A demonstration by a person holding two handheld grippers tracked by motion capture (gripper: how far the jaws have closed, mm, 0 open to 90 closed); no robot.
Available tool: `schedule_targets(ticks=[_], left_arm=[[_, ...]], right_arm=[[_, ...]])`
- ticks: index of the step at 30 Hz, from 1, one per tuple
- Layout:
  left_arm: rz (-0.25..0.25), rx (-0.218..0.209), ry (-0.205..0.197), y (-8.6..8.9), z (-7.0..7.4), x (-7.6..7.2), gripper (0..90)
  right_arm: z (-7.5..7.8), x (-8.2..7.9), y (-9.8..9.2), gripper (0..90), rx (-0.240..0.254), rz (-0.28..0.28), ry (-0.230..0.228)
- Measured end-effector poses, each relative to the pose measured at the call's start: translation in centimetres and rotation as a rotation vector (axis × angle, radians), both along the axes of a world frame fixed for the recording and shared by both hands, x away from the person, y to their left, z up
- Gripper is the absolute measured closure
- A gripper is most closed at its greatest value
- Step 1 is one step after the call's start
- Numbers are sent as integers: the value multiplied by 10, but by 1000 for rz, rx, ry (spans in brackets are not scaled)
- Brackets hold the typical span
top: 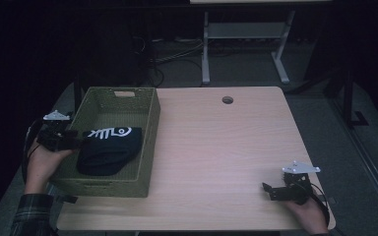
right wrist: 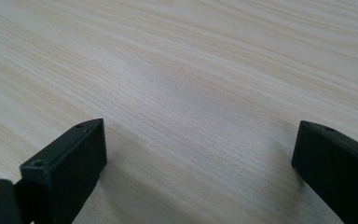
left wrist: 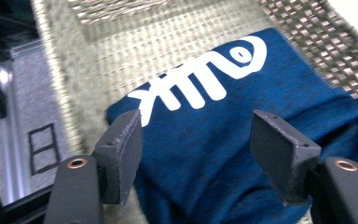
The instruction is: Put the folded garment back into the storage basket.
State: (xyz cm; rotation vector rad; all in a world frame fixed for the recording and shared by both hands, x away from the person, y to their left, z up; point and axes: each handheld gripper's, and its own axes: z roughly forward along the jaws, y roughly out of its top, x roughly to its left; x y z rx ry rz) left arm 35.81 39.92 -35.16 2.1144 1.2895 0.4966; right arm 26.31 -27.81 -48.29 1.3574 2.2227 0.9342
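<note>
- A green woven basket (top: 147,142) sits at the left edge of the worktop (top: 221,147), from near the back corner almost to the front.
- A folded dark blue cloth (top: 109,149) with a white fish-bone picture lies inside the basket, in the half nearer the front.
- The left hand-held gripper (top: 78,139) reaches in over the basket's left wall, right at the cloth's left end.
- In the left gripper view its two black jaws stand apart, one on each side above the cloth (left wrist: 223,154), and they do not squeeze it. It is open and holds nothing.
- The right hand-held gripper (top: 270,191) rests near the front right corner of the worktop, far from the basket.
- In the right gripper view its jaws are wide apart over bare wood (right wrist: 191,93). It is open too.
</note>
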Motion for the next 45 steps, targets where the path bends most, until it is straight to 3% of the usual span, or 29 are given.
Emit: schedule_targets(ticks=[2,7,21,35,45], left_arm=[[-12,-34,-14,-9,2,-3,322],[-45,-73,-32,-27,7,-6,294],[-101,-152,-94,-79,17,-13,170],[-192,-183,-107,-140,28,-19,131],[-253,-234,-103,-185,19,-30,131]], right_arm=[[0,0,0,27,0,0,0],[0,0,0,27,0,0,0],[0,0,0,27,0,0,0],[0,0,0,27,0,0,0],[0,0,0,26,1,1,-1]])
